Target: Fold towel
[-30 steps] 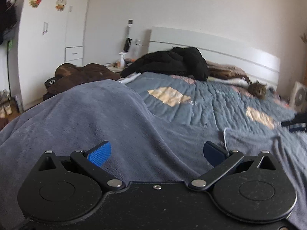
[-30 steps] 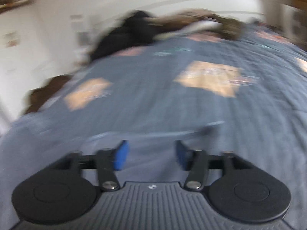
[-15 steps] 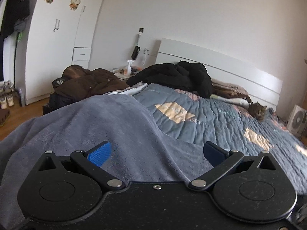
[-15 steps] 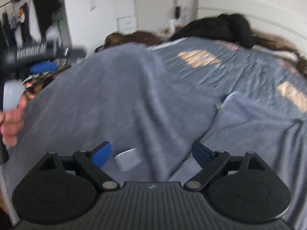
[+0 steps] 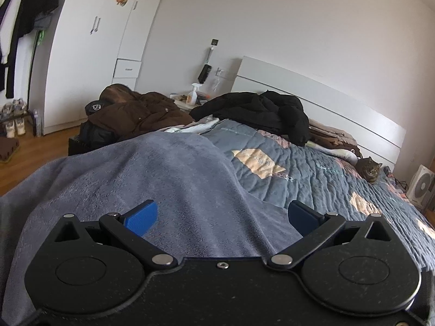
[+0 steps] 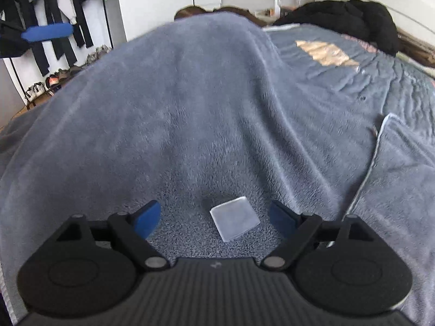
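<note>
A large grey-blue fleece towel [image 5: 174, 179] lies spread over the near part of the bed, humped in the middle. In the right wrist view the towel [image 6: 206, 108] fills most of the frame, with a pale label [image 6: 234, 221] sewn on near the camera and a piped edge [image 6: 375, 146] folded over at the right. My left gripper [image 5: 221, 218] hovers open just above the towel with nothing between its blue pads. My right gripper [image 6: 214, 218] is open too, and the label lies between its fingers. The other gripper's blue pad [image 6: 47, 32] shows at the upper left of the right wrist view.
The bed's quilted blue cover [image 5: 312, 174] stretches beyond the towel. A black jacket [image 5: 261, 108] and a cat [image 5: 369, 169] lie near the white headboard [image 5: 320, 100]. A brown coat [image 5: 136, 116] is heaped at the bed's left side. Wardrobe [image 5: 89, 49] and hanging clothes [image 6: 59, 27] stand left.
The right gripper swung left from the quilt onto the towel and opened wider, so the label now sits between its fingers. The left gripper tilted upward, staying open over the towel.
</note>
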